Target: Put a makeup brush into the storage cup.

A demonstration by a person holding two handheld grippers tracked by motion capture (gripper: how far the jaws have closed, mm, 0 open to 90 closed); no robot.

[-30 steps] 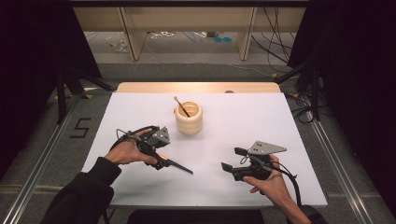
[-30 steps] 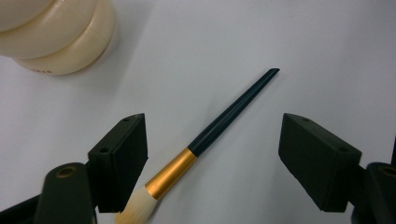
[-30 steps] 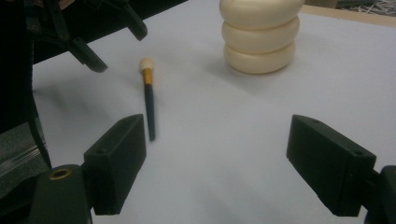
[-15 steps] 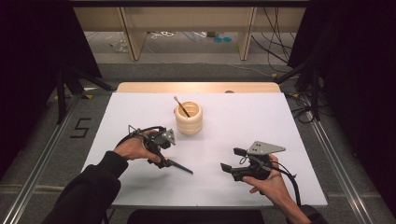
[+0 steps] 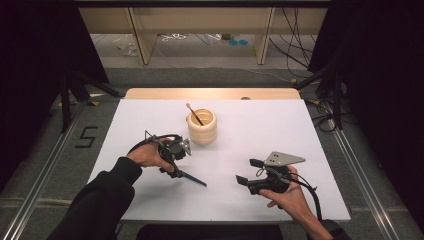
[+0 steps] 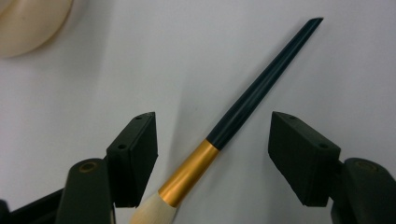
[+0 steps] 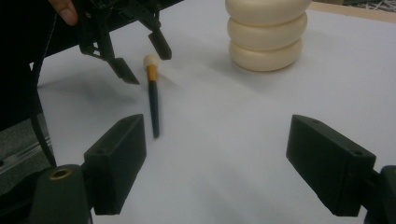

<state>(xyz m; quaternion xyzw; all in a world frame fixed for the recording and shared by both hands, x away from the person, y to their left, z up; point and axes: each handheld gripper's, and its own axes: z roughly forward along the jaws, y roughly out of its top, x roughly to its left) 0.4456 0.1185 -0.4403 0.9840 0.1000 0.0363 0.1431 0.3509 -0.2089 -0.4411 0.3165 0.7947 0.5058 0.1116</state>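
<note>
A brush [image 5: 191, 178] with a dark handle, gold ferrule and cream head lies flat on the white table [image 5: 250, 125]. My left gripper [image 5: 171, 169] hangs over its head end. In the left gripper view the jaws [image 6: 212, 140] straddle the brush [image 6: 247, 100] at the ferrule with gaps on both sides; they have just been closing but do not press on it. The right gripper view shows this brush [image 7: 153, 100] and the left gripper [image 7: 145, 65] farther off. My right gripper [image 5: 248, 171] rests low at the right, open and with nothing between its fingers [image 7: 219, 154].
A cream ribbed pot [image 5: 202, 127] stands at the table's middle back with a thin stick [image 5: 194, 114] leaning in it; it also shows as the pot [image 7: 266, 32] and the pot [image 6: 28, 23]. A wooden strip [image 5: 210, 93] edges the far side.
My left hand has shifted right and a little lower, onto the brush's head end, and its jaws stand narrower. The brush and the right gripper have not moved.
</note>
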